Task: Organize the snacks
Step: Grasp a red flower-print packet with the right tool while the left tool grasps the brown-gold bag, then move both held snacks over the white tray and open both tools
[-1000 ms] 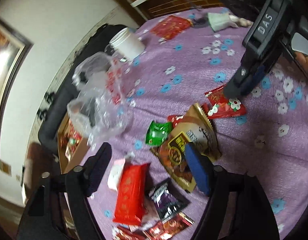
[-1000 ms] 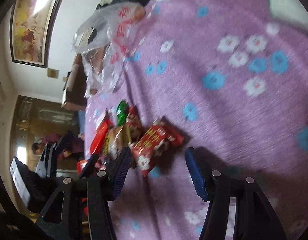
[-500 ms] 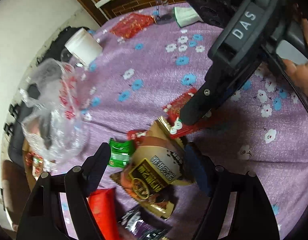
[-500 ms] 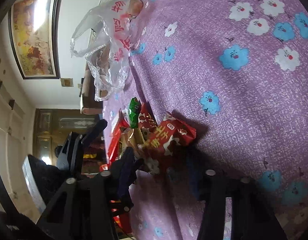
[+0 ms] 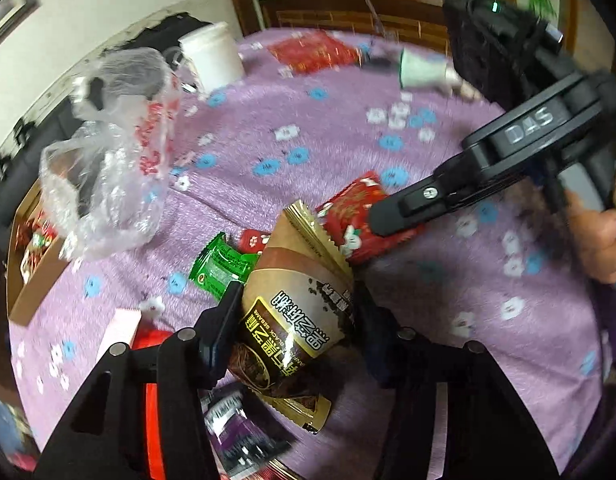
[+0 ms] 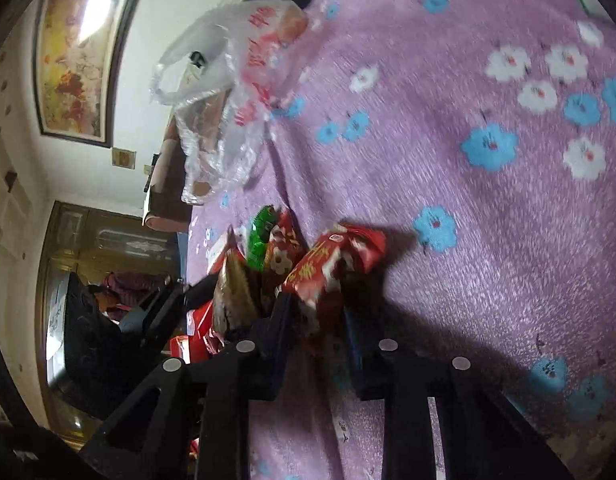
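My left gripper is shut on a brown and gold sesame snack packet, which it holds tilted up off the purple cloth. My right gripper is shut on a red snack packet; the same packet shows in the left wrist view under the right gripper's fingers. A green packet and a small red packet lie beside them. A clear plastic bag with red print stands to the left; it also shows in the right wrist view.
A purple flowered cloth covers the table. A white tub, a red pouch and a white cup on its side sit at the far edge. A cardboard box is at the left. More packets lie near me.
Both grippers have closed: the left on the brown sesame packet and lifted it, the right on the red packet, which was between its open fingers before.
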Demonstrator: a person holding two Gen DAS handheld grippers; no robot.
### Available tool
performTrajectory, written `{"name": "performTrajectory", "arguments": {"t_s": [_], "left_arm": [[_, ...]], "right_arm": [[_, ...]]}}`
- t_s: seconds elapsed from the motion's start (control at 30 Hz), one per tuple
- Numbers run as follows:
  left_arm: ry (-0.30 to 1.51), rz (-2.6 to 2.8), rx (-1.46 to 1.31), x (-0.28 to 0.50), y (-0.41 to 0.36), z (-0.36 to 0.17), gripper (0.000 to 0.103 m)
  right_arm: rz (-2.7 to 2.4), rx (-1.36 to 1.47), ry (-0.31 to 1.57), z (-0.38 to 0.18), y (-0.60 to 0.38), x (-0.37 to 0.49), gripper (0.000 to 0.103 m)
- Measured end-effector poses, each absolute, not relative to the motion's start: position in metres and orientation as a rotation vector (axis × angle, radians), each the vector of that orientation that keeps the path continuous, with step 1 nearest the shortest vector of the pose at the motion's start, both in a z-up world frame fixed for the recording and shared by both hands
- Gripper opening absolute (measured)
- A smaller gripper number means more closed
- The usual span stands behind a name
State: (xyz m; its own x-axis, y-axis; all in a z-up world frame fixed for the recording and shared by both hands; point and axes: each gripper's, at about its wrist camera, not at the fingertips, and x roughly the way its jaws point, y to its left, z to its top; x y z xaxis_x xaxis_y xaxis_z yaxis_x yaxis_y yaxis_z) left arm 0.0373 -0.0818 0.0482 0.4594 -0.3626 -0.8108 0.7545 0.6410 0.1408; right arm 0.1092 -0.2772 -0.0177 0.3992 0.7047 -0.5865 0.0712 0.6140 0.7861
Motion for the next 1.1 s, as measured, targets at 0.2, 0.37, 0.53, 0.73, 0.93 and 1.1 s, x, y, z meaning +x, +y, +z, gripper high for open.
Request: {"name": "performTrajectory", "arguments": {"t_s": [0.2,0.37,0.53,0.73,0.93,1.1], "left_arm": [[0.799,-0.676,0.366,0.015,-0.057,0.071,0.051],[0.800,-0.555,0.236,-0.004,-0.027,0.085,0.051],[0.774,-0.398,0.157,-0.034,0.013,0.097,0.051],[0.718,-0.227,0.143,-0.081,0.070,0.112,0.051],[0.743,-0.065,0.101,-0.107,0.124,0.102,0.052],[0.788,0.043,0.031,-0.111,0.164,0.085,0.052]], "right_arm": [[0.489,0.819,1.072,-0.010,-0.275,0.108,0.021],[0.517,0.806,1.014,0.000,-0.274,0.106,0.021],[0.549,0.807,0.975,0.007,-0.274,0.101,0.020],[0.567,0.735,0.942,0.014,-0.260,0.094,0.020],[0.637,0.629,0.953,0.021,-0.213,0.083,0.020],[0.776,0.552,0.968,0.040,-0.155,0.065,0.020]]}}
